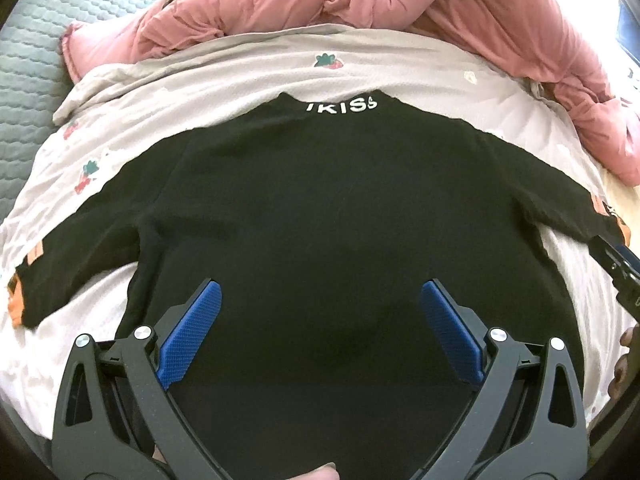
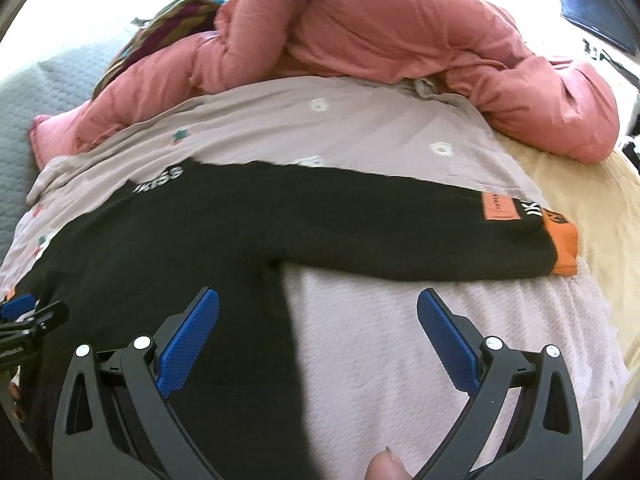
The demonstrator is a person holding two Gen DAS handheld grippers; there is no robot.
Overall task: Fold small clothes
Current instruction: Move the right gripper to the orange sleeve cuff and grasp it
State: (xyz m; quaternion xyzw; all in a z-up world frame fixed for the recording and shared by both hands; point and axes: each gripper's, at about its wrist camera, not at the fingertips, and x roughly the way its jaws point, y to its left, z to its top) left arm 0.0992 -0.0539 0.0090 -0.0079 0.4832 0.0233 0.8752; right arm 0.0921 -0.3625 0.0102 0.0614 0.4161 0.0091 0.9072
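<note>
A: The black sweater [image 1: 320,208] lies flat and spread on the pale printed sheet [image 1: 224,80], collar with white lettering [image 1: 340,105] away from me, both sleeves out to the sides. Nothing is folded yet, so I judge I am at the very start.

B: And your tools?

A: My left gripper [image 1: 320,332] hangs over the lower body of the sweater, jaws wide apart, holding nothing. My right gripper [image 2: 318,336] is likewise released and empty; it straddles the sweater's side edge, one finger over black cloth, the other over bare sheet.

B: What would make the first fold clean?

A: In my view, take the right sleeve [image 2: 400,232] near its orange cuff [image 2: 564,252], pinch one layer only, and carry it across the chest while the left gripper pins the body.

B: Room to move?

A: The sleeve lies straight with open sheet on the near side. Beyond the collar, the pink quilted cover [image 2: 360,32] is heaped well apart from the sweater. The cuff sits near where the sheet gives way to cream bedding [image 2: 600,216]; I would draw inward, not outward.
</note>
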